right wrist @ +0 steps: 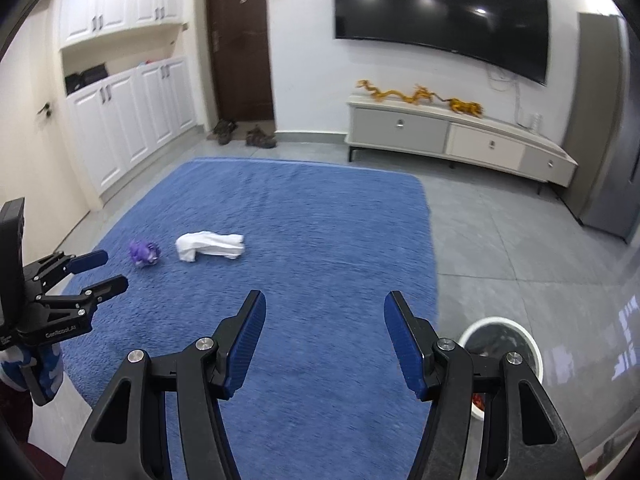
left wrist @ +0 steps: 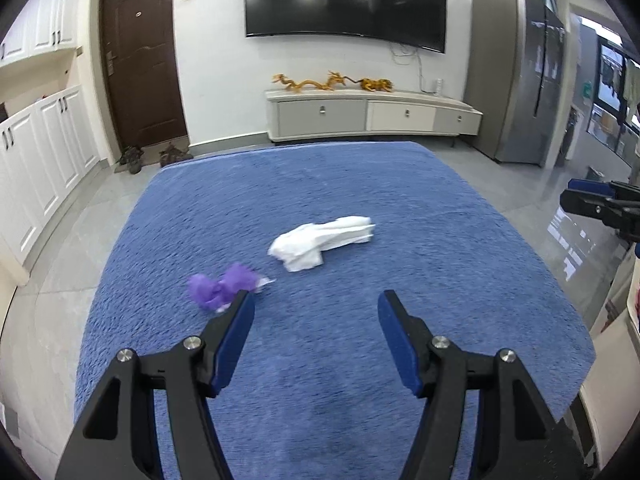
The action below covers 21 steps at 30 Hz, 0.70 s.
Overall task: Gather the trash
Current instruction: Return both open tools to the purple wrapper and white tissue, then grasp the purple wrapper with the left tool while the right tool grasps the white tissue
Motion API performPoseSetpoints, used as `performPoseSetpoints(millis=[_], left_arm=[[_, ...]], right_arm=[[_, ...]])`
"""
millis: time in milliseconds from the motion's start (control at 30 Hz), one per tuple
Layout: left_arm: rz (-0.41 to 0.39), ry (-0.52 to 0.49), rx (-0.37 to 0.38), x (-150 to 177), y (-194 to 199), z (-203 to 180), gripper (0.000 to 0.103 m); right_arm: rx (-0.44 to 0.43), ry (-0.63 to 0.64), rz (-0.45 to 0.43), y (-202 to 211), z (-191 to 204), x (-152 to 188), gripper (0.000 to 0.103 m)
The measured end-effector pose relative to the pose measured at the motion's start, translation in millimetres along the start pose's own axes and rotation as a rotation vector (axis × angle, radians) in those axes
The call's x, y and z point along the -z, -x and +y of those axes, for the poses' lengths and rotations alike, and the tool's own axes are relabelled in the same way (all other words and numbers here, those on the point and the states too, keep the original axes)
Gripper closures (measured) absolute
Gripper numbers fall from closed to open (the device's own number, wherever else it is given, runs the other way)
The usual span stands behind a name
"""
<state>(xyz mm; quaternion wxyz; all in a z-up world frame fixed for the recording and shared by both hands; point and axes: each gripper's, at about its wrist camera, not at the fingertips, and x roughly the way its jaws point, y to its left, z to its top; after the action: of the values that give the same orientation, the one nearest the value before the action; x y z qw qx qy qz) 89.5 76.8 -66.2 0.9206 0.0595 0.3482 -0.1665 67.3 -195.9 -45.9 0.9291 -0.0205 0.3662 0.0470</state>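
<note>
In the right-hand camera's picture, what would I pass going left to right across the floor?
The other gripper → purple crumpled scrap → white crumpled tissue → bare blue rug → white trash bin at the lower right, beside the rug.

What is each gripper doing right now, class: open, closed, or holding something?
Left gripper: open, holding nothing.
Right gripper: open, holding nothing.

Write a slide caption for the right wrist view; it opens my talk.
Open right gripper over blue rug, crumpled white tissue and purple wrapper ahead, bin alongside.
</note>
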Motion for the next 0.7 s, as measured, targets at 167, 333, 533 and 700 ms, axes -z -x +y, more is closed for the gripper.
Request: performPoseSetpoints(millis=[167,333,533,700], left_arm=[[0.019,0.031,-0.026,6.3,-12.3,19.4,0.041],[0.036,0.060,-0.023,9.7,-25.3,38.0,0.040],[0.058,0.087,-0.049,8.8,-43.9,61.1,0.032],[0.061,0.129,-0.034,6.6,-60.0,84.6,0.031]], right_arm=[[-0.041,0.065,0.041,-25.3,29.0,-9.9,0.042],[-0.068,0.105,0.082,-49.2,50.9,-13.8,0.042],[-0.093,0.142,0.133,-77.3,66.4,-17.3,0.041],[-0.106,0.173,0.164,-100.9,77.8,-24.5,0.038]])
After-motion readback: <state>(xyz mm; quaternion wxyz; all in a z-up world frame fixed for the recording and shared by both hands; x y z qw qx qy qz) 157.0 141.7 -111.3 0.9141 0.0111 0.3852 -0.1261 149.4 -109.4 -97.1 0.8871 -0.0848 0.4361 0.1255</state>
